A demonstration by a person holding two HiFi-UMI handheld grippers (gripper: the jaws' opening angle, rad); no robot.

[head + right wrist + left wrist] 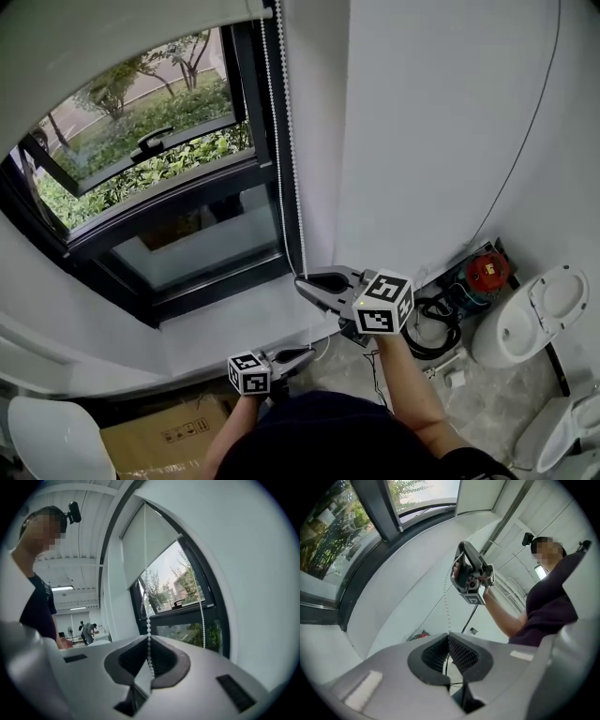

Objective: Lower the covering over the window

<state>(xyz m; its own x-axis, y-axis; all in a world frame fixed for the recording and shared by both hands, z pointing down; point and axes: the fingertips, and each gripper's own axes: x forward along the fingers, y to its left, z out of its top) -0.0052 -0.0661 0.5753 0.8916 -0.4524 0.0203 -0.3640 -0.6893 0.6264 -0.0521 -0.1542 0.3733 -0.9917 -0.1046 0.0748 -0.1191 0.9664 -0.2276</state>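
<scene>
A white roller blind (122, 28) is rolled up at the top of the dark-framed window (159, 216). Its white bead chain (286, 141) hangs in two strands beside the frame. My right gripper (302, 281) is shut on the chain near the sill. In the right gripper view the bead chain (149, 620) runs up from the shut right gripper (149, 637) toward the blind (145, 550), and the second strand (202, 620) hangs free. Lower and nearer me, my left gripper (311, 353) is shut on the same chain. In the left gripper view the bead chain (446, 606) rises from the left gripper (448, 634) to the right gripper (468, 576).
A white sill (253, 319) runs under the window. On the floor at the right are a white toilet (534, 319), a red device (486, 272) and black hoses (436, 328). A cardboard box (169, 431) and a white chair (47, 441) sit at the lower left.
</scene>
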